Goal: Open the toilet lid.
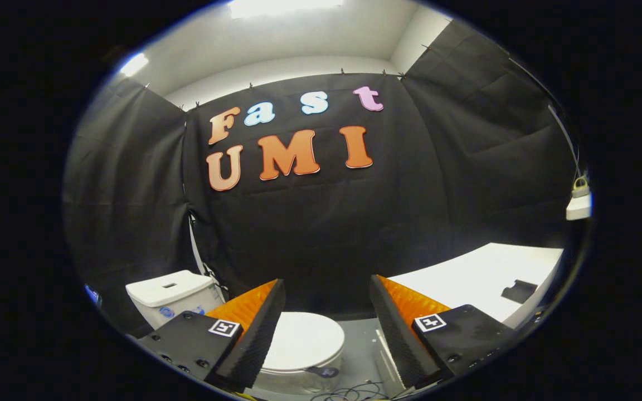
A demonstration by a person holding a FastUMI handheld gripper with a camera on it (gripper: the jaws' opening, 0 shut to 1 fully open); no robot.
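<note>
- Right now my gripper (326,303) is spread wide, with nothing between its fingers (259,328).
- Below and just ahead of them sits the small white toilet (298,362) on the gray floor (363,356). Its toilet lid (305,341) is shut and lies flat on the bowl.
- Most of the lid shows in the gap between my fingers, closer to the left one, and that finger hides the lid's left side.
- The white tank (169,295) stands off to the left, beyond my left finger. So I think the hinge is on that side, and the lid's long way runs from the tank toward the rounded front edge on the right.
- That front edge is the part I must get under, so I think I need to go down and come in from the right.
- A small dark tab (324,371) sits on the toilet's near side, under the lid's rim.
- Some thin wires (354,391) lie on the floor near the toilet, and a white table (477,281) is well off to the right.
</note>
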